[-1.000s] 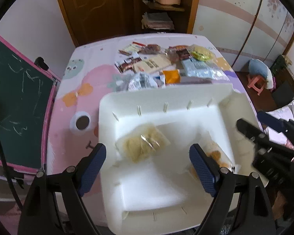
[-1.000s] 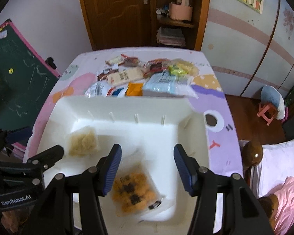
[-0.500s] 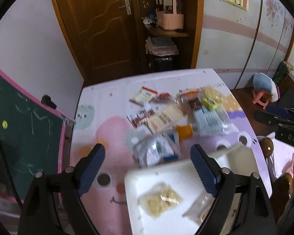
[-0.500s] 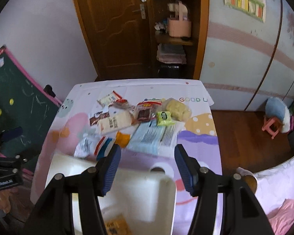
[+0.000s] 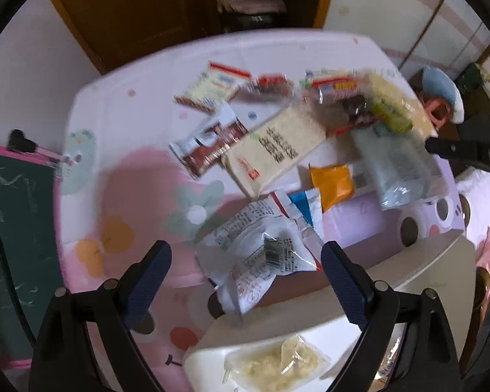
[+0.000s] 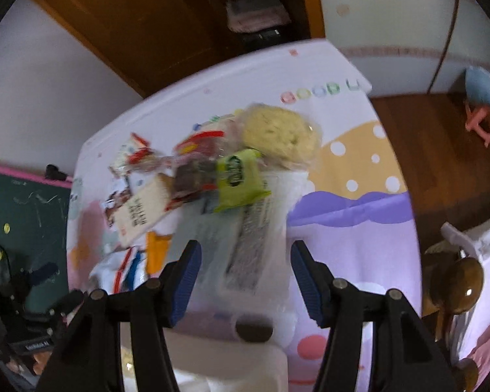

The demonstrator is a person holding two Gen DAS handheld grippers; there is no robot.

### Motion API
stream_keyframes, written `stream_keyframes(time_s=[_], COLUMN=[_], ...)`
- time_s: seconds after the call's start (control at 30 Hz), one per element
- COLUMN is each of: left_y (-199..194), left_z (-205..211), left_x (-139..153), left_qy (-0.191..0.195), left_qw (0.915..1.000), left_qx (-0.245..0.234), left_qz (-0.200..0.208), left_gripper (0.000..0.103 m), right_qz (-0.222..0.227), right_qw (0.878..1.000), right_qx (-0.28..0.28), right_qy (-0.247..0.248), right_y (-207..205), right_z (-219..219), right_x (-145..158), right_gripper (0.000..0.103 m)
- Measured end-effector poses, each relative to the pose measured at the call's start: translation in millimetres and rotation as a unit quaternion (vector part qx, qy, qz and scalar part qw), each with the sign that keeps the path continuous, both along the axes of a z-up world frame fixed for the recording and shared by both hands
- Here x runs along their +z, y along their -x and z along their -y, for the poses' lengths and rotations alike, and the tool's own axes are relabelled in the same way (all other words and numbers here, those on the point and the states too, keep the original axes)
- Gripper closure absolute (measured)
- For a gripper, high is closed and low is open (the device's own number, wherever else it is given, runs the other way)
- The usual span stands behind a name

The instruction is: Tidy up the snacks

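**Both grippers open above the snack pile**

The left gripper (image 5: 246, 282) stands wide, its jaws having just been opening, and nothing is pressed between them; a white crinkled packet (image 5: 261, 254) with a barcode lies on the tabletop (image 5: 121, 104) below the gap. The right gripper (image 6: 243, 282) is also spread with no pad touching anything, poised over a clear, pale wrapped pack (image 6: 245, 245).

Just beyond the white packet lie an orange sachet (image 5: 332, 181), a cream flat packet (image 5: 276, 148) with dark lettering and a brown-and-white sachet (image 5: 209, 145). Past the clear pack sit a green pouch (image 6: 240, 179) and a round yellowish cake in clear wrap (image 6: 277, 135).

The white tray (image 5: 418, 261) is at the near edge of the left view, touching the pile's front, with a bag of pale crumbly snack (image 5: 277, 364) inside. Both views are motion-blurred.
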State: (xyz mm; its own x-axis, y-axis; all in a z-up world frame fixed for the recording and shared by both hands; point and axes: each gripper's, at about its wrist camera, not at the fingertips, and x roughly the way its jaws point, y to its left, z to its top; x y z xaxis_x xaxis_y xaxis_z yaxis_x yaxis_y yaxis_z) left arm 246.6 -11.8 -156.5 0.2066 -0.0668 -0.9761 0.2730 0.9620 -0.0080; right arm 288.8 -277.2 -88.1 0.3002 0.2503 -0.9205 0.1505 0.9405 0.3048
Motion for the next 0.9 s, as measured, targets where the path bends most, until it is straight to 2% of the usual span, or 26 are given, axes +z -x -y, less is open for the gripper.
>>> stream_keyframes(time_s=[0.17, 0.27, 0.4, 0.5, 0.6, 0.73, 0.8, 0.9], left_y=[-14.8, -23.6, -30.9, -32.9, -28.3, -21.3, -17.8, -11.7], left_z=[7.8, 8.3, 6.3, 5.2, 6.5, 5.6, 3.9, 3.3], left_x=[-37.2, -58.1, -72.2, -74.4, -74.6, -68.7, -64.2, -51.9], left_qy=[-0.005, -0.005, -0.001, 0.005, 0.004, 0.011, 0.017, 0.004], left_qw=[0.9986, 0.9966, 0.9955, 0.995, 0.9961, 0.9966, 0.9971, 0.9991], left_qx=[-0.024, -0.022, -0.008, -0.002, -0.009, 0.002, 0.01, 0.019], left_qz=[-0.046, -0.079, -0.095, -0.099, -0.088, -0.081, -0.074, -0.037], left_gripper=[0.011, 0.01, 0.002, 0.002, 0.008, 0.026, 0.035, 0.041], right_qz=[-0.029, -0.023, -0.031, -0.025, -0.01, 0.003, 0.01, 0.032], right_qw=[0.999, 0.999, 0.998, 0.998, 0.998, 0.998, 0.999, 0.999], right_qx=[-0.006, -0.012, -0.011, -0.007, -0.003, 0.005, 0.013, 0.024], right_qy=[-0.019, -0.034, -0.06, -0.057, -0.057, -0.067, -0.041, -0.02], right_y=[-16.9, -21.5, -28.7, -30.6, -27.3, -21.8, -17.4, -7.4], right_z=[1.6, 1.8, 2.0, 0.6, -0.7, -1.5, -9.3, -19.3], right_x=[-34.1, -40.6, -49.9, -50.2, -43.6, -31.1, -24.7, -12.8], right_gripper=[0.046, 0.04, 0.035, 0.035, 0.049, 0.085, 0.087, 0.089])
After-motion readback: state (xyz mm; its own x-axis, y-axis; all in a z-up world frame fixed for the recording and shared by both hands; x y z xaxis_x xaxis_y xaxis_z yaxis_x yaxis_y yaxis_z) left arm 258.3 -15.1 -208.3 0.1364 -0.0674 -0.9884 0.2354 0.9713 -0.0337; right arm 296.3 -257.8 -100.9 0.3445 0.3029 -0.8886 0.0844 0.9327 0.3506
